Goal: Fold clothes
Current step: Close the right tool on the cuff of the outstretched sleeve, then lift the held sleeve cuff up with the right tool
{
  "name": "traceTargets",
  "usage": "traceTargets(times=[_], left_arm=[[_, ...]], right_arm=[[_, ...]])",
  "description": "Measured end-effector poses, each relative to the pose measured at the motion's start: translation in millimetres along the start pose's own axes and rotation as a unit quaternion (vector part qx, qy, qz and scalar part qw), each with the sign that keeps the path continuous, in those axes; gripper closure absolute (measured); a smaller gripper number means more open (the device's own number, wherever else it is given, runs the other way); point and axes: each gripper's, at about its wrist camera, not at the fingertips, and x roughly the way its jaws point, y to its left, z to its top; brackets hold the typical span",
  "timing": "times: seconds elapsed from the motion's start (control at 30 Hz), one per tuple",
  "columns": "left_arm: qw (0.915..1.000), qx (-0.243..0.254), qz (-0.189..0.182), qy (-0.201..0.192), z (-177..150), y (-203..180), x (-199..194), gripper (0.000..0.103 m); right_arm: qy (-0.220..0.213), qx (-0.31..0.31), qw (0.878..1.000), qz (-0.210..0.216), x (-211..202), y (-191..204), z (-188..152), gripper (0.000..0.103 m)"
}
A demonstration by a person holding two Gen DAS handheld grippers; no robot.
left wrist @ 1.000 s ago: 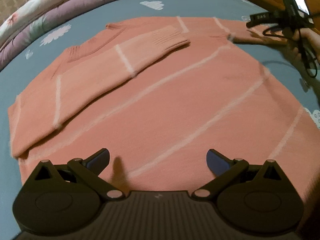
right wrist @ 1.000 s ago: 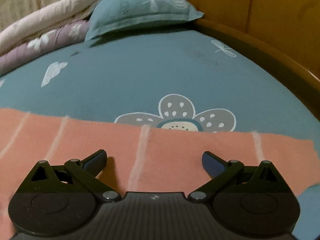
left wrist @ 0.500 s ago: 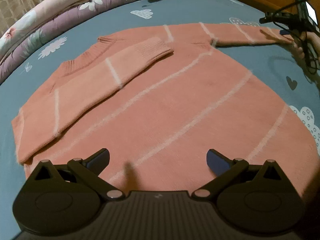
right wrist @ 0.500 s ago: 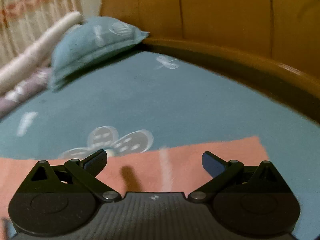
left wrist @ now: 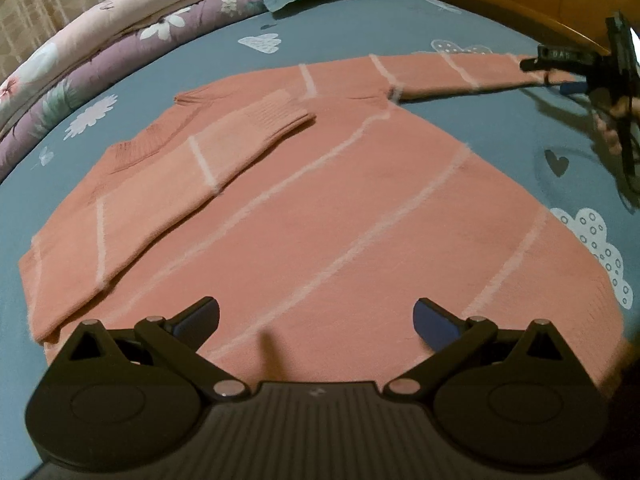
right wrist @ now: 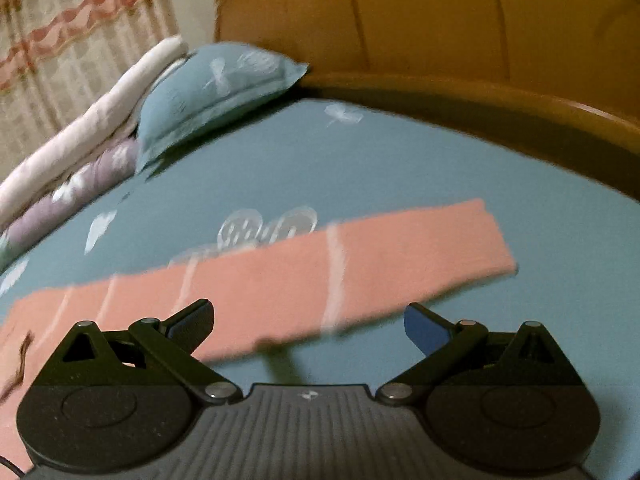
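A pink sweater [left wrist: 328, 216] with thin white stripes lies flat on a bed [left wrist: 460, 128] covered by a blue sheet printed with clouds and flowers, filling the middle of the left wrist view. One sleeve [left wrist: 200, 168] is folded across the chest, its ribbed cuff ending near the centre top of the garment. The other sleeve [left wrist: 460, 72] stretches straight out toward the upper right of the frame.

The left tongs [left wrist: 316, 320] hover at the bottom centre of their own view, above the sweater's hem, jaws spread wide and holding nothing.

In the right wrist view, the right tongs [right wrist: 308, 320] are likewise spread wide and empty. The outstretched sleeve [right wrist: 320, 268] runs as a band from the lower left to the right of that frame, its cuff end at the right; the left finger [right wrist: 192, 322] lies over the sleeve's near edge and the right finger [right wrist: 428, 326] over bare sheet. From the left wrist view the right tongs [left wrist: 568, 89] appear at the upper right edge, close to the end of that sleeve, with part of a hand [left wrist: 616, 120] behind them.

A blue pillow [right wrist: 216, 92] sits in the upper left of the right wrist view, next to rolled quilts [left wrist: 92, 56], and a wooden headboard [right wrist: 460, 28] curves across the top.
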Motion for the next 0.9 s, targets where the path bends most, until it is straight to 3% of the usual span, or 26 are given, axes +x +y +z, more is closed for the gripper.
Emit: traceTargets(times=[0.13, 0.5, 0.9], left_arm=[[1.0000, 0.003, -0.003, 0.000, 1, -1, 1, 0.001], [0.9999, 0.002, 0.011, 0.004, 7, -2, 7, 0.001], [1.0000, 0.008, 0.004, 0.004, 12, -3, 15, 0.001]], right_arm=[[-0.004, -0.026, 1.000, -0.004, 1, 9, -15, 0.000], [-0.011, -0.058, 0.998, -0.007, 26, 16, -3, 0.000], [-0.022, -0.022, 0.999, -0.007, 52, 8, 27, 0.000]])
